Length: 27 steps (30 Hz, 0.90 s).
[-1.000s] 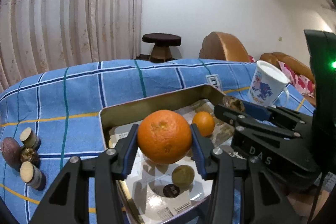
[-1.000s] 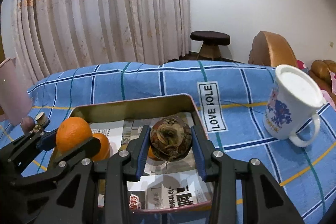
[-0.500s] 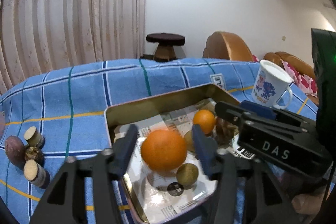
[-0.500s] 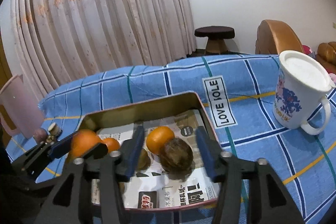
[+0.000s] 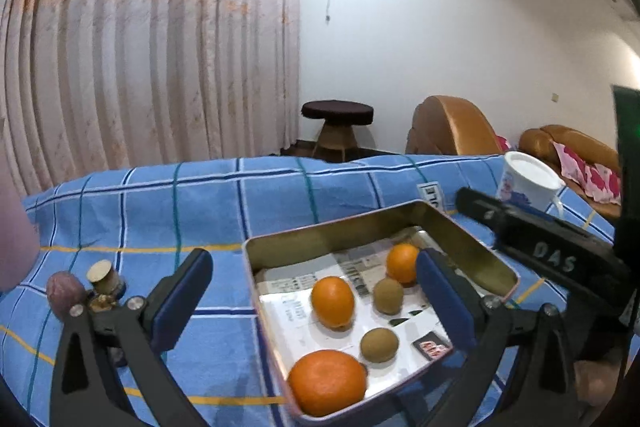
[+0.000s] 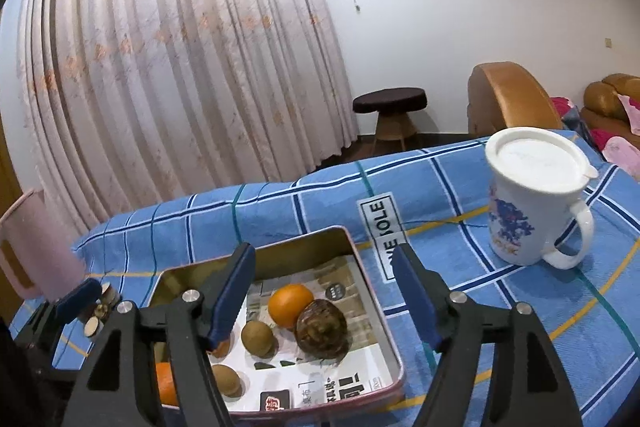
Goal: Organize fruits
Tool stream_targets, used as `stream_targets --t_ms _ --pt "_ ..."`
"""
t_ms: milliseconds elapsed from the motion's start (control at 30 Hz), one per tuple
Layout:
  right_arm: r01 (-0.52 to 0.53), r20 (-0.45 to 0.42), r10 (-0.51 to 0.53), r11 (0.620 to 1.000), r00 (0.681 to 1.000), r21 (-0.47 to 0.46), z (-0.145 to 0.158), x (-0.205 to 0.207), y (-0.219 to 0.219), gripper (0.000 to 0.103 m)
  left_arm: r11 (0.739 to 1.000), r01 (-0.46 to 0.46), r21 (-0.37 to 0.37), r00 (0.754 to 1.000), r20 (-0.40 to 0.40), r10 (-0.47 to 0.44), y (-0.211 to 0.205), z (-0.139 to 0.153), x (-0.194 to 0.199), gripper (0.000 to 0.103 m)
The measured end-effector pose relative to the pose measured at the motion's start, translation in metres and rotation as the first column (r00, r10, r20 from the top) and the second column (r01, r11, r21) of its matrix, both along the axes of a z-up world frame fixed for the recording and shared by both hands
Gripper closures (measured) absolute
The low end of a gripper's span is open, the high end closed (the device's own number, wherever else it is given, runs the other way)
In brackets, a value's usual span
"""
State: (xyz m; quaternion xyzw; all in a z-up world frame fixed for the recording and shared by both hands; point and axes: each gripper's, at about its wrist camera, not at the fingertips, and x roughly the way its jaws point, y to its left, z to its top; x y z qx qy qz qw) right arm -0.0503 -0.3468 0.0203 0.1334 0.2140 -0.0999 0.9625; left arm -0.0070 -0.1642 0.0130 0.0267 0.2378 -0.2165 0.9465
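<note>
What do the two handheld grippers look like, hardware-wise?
Same build on both: the left gripper and right gripper have black angular finger frames, silver pivot screws and blue pads. White "DAS" lettering marks the right one's side in the left wrist view.

Cloth point(image 5: 200, 203) on desk: blue w/ white, navy, teal & yellow check lines. Tray point(image 6: 304, 247): gold-tone walls, pinkish rim, b/w newsprint lining. Oranges point(image 5: 327, 382) bright orange; small round fruits point(image 5: 379, 345) olive-brown. Mug point(image 6: 528, 203): white w/ blue-red print. Curtain point(image 6: 168, 67): pale pink w/ orange motifs.
</note>
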Motion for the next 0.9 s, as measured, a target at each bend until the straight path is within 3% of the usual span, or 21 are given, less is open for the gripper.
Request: stream_targets --t_ms 200,533,900 --pt "0.01 0.04 -0.009 0.999 0.999 -0.039 -0.001 -0.003 0.009 0.031 0.996 -0.081 0.046 0.996 0.04 0.079 0.021 -0.001 0.003 0.0" --pt "0.058 0.087 -0.051 0.995 0.995 -0.081 -0.002 -0.013 0.029 0.031 0.986 -0.146 0.077 0.989 0.038 0.143 0.059 -0.009 0.009 0.0" --pt "0.042 0.069 -0.038 0.997 0.997 -0.069 -0.003 -0.015 0.064 0.031 0.98 -0.183 0.082 0.983 0.021 0.182 0.098 -0.013 0.014 0.0"
